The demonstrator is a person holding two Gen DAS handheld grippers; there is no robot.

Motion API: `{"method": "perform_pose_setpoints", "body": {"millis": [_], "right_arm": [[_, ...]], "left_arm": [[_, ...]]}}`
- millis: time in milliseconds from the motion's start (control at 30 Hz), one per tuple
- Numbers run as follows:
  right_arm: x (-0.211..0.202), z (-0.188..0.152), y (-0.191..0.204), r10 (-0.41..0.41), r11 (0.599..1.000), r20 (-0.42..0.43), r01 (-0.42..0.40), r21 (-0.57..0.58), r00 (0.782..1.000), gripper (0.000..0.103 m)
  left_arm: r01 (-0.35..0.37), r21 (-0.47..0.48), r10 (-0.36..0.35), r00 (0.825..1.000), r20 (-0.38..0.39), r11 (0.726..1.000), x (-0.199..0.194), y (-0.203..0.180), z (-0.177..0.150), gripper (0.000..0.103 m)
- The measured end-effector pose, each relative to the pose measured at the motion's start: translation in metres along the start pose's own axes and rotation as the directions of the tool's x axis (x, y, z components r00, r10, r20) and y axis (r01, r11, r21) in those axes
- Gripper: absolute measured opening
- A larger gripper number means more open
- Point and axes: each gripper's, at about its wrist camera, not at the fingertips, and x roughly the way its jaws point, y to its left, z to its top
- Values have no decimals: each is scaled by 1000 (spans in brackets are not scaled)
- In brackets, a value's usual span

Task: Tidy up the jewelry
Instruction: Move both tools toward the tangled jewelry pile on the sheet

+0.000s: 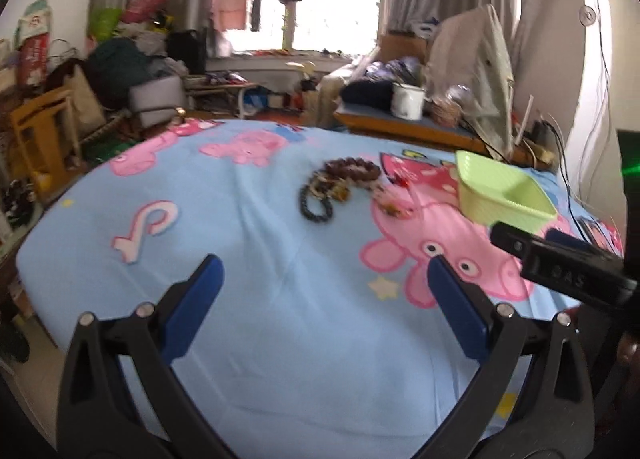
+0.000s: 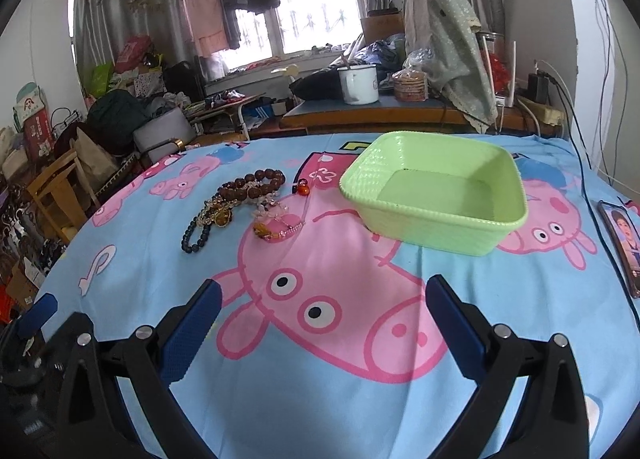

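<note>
Several bead bracelets lie in a pile [image 2: 240, 203] on the blue cartoon-pig cloth [image 2: 320, 399]: a big brown-bead one [image 2: 256, 183], a dark-bead one [image 2: 196, 237], a pink and amber one [image 2: 276, 225]. A small red bead [image 2: 303, 189] lies apart. An empty green basket [image 2: 436, 199] stands to their right. The pile [image 1: 340, 187] and the basket [image 1: 500, 191] also show in the left wrist view. My left gripper [image 1: 326, 263] is open and empty, short of the pile. My right gripper [image 2: 323, 287] is open and empty, short of the basket.
A phone [image 2: 622, 247] lies at the cloth's right edge, with a cable [image 2: 592, 195] running beside it. Behind the table stands a desk with a white enamel mug [image 2: 358, 85]. Clutter and a wooden chair [image 2: 56, 187] fill the left side.
</note>
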Motion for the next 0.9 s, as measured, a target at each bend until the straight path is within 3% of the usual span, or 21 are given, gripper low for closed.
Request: {"method": "perform_pose_setpoints", "body": {"millis": [233,433,600,700,900], "right_arm": [[16,6,3,9,1000,-25,-9,-12,1000,76],[29,10,12,2,999,-44,-4,-45,999,76],[33,15,19,-5,997,-52,1,-76,999,76],[36,23,22,12,996,-57,-17,-85,998,76],[34,42,29,57,990,-22,-60,-127,998,76]], "left_arm": [[20,42,-19,1000,-21,999,16,-5,-1,98],[-13,28,13,999,-29,1000,31,6,9,98],[-52,-11,51,998,-42,999,48,25,26,98],[-85,13,86,994,-70,996,63,35,36,98],[-70,-6,70,994,-79,998,78,61,56,98]]}}
